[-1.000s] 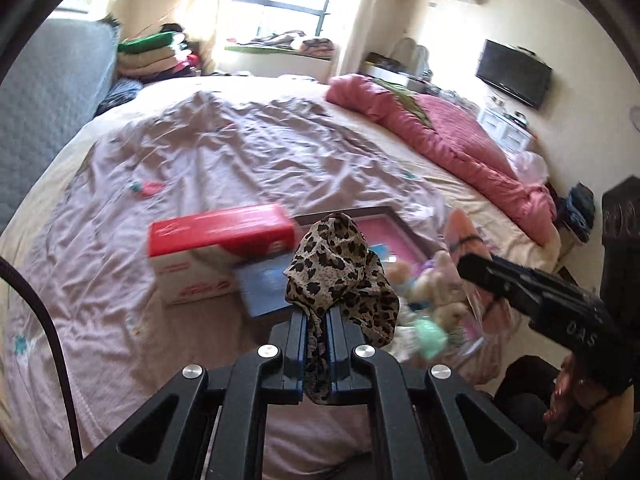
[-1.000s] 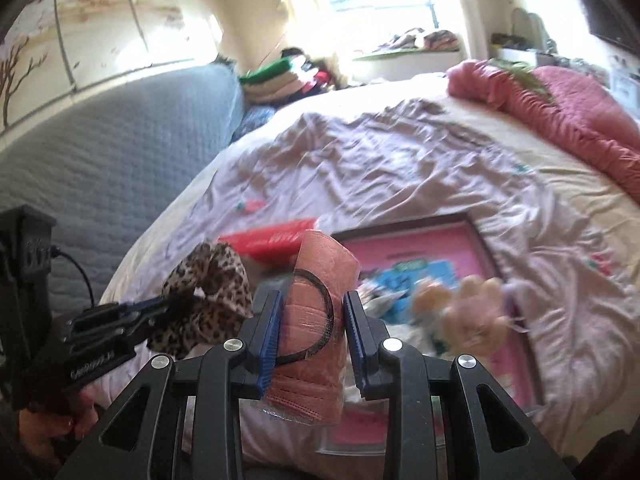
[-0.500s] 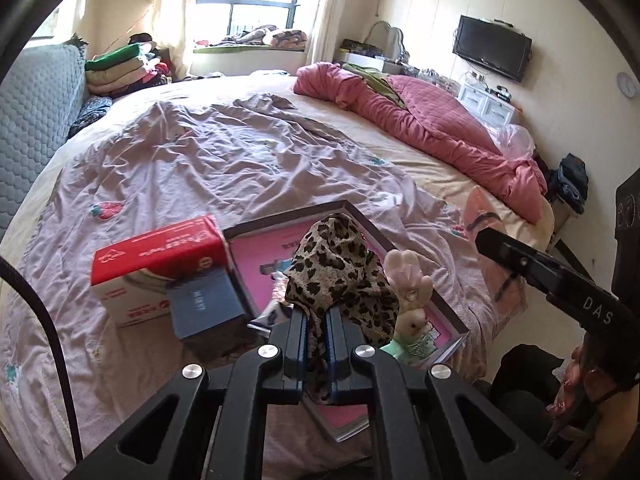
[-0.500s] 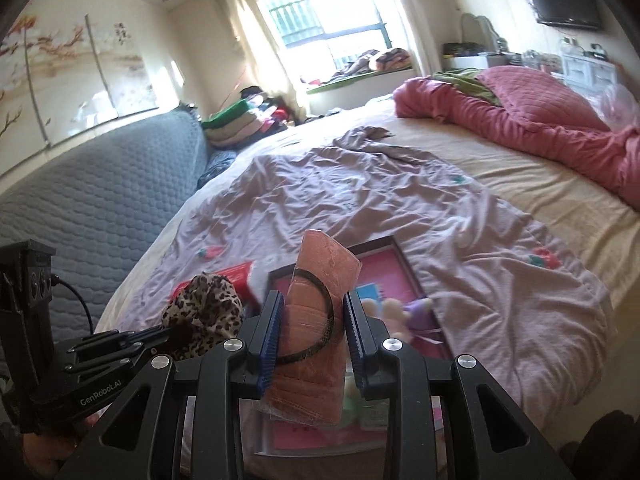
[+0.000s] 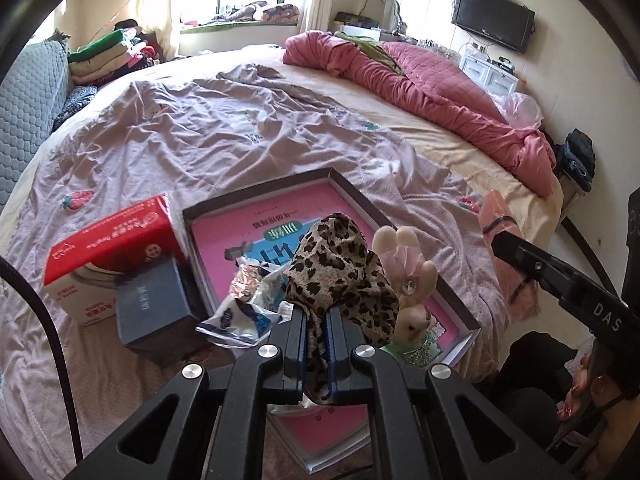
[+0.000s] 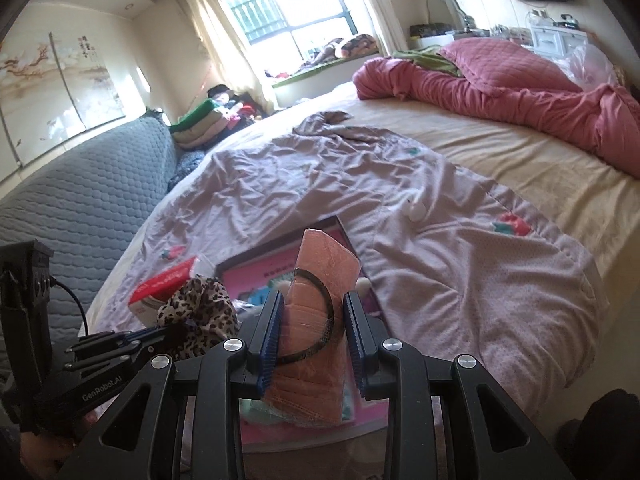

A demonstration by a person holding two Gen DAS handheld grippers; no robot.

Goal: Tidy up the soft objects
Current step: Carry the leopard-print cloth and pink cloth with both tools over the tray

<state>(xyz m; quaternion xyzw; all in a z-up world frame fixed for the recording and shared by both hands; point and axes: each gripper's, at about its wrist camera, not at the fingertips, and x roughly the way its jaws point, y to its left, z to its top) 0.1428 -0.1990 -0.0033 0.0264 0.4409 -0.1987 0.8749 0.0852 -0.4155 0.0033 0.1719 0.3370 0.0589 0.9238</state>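
Both grippers drawn back from tray (image 5: 340, 178); left gripper (image 5: 316, 334) clamps scarf (image 5: 340, 272), right gripper (image 6: 314, 344) clamps pink pack (image 6: 316, 308).

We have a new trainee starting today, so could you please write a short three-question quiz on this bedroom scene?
1. True or false: the left gripper is shut on a leopard-print cloth.
2. What does the right gripper hold?
A. a pink packet with a black hairband
B. a toy rabbit
C. a red box
3. Fill in: the toy rabbit lies in the shallow ____ with the pink bottom.

Key:
1. True.
2. A: the pink packet sits between its fingers.
3. Tray.
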